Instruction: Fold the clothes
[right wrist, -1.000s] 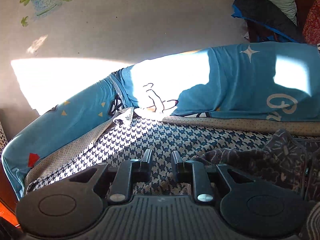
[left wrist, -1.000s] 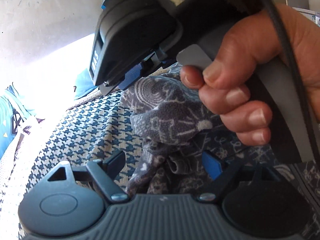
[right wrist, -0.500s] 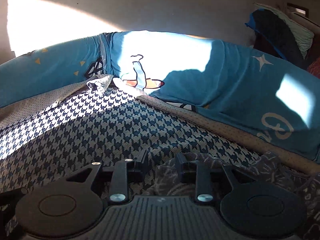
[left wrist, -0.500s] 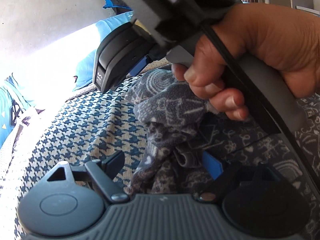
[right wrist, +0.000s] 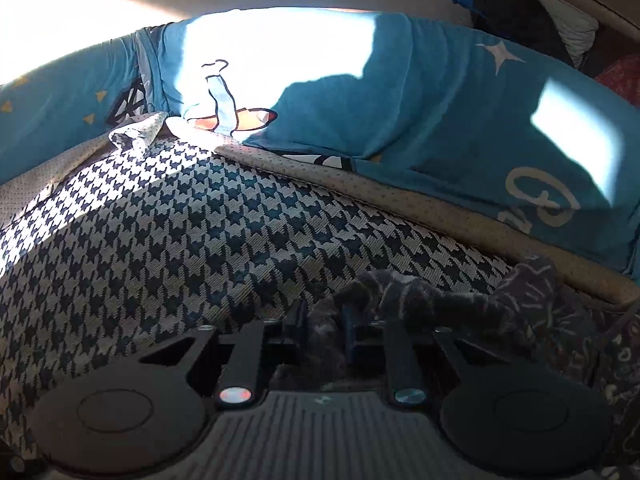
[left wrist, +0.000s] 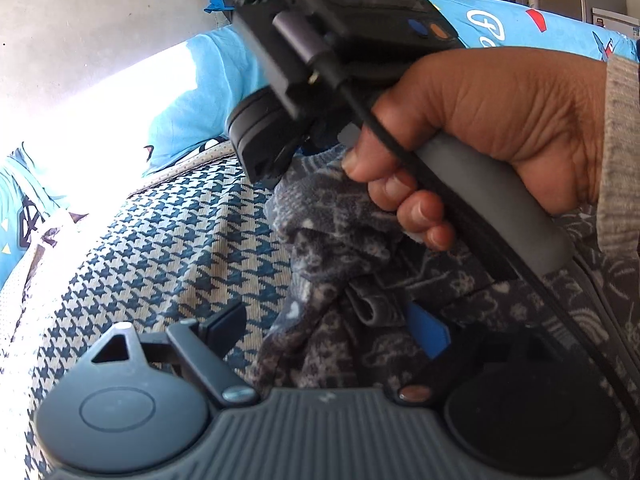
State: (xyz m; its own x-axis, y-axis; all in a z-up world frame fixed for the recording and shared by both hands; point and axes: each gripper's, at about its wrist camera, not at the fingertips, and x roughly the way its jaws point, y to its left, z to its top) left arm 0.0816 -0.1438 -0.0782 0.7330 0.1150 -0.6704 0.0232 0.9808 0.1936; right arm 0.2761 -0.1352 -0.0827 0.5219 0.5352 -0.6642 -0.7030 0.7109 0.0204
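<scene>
Gripping the dark garment (right wrist: 528, 300), the right gripper (right wrist: 323, 322) should pull level across the bed (right wrist: 168, 232) — left gripper (left wrist: 326, 326) jaws gape open around cloth.

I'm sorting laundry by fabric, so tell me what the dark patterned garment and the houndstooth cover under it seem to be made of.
Dark patterned garment: looks like soft fleece or brushed knit, matte, with a fuzzy nap and thick rounded folds; the exact fibre can't be told. Houndstooth cover: seems a flat woven cloth, matte, with fine diagonal ribbing visible in the pale checks.
</scene>
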